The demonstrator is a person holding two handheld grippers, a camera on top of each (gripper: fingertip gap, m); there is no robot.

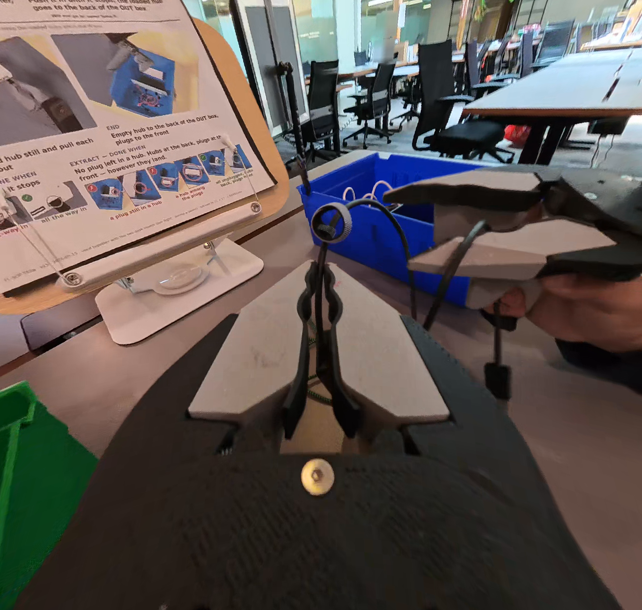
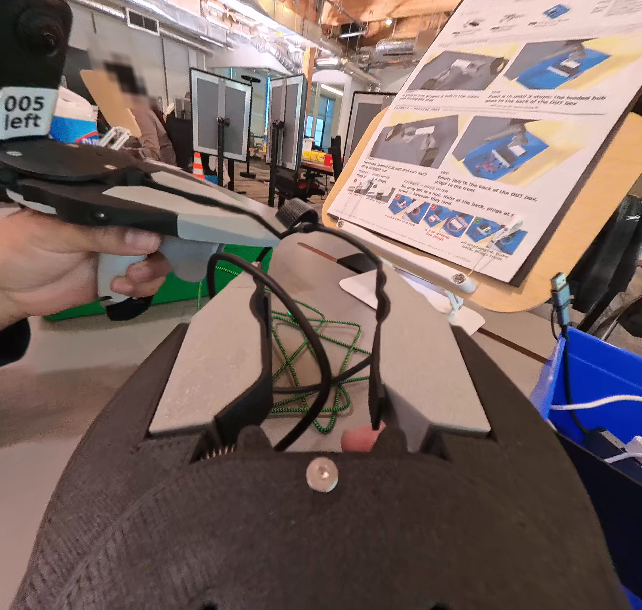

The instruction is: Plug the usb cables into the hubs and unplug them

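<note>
**Black cable in hand, no hub in sight: plugging not yet started**

- Far left: one green bin [image 1: 21,471] at the bench [image 1: 104,367] edge; contents not visible.
- One instruction board [image 1: 104,107] on a white stand, behind the work area.
- Centre: left claw [image 1: 321,267] pressed together, pinching the black cable [image 1: 399,225] just under its grey strap loop [image 1: 330,223].
- The cable arcs rightward from there. It passes through the gap of the right claw [image 1: 399,232], which is spread and gripping nothing. Its black plug [image 1: 498,379] dangles free above the bench.
- One green braided cable [image 2: 312,350] lies loosely tangled on the bench below the right claw.
- Right: one blue bin [image 1: 364,242] with white cable loops [image 1: 361,190] inside; number unclear. One grey-blue USB plug [image 2: 560,294] stands up at its rim.

Count: two claws, two bins, one board, at least four cables.

Progress, as judged: no hub clearly visible and no plug seated. The held cable is only being sorted out, so all plugging and unplugging seems left to do.
</note>
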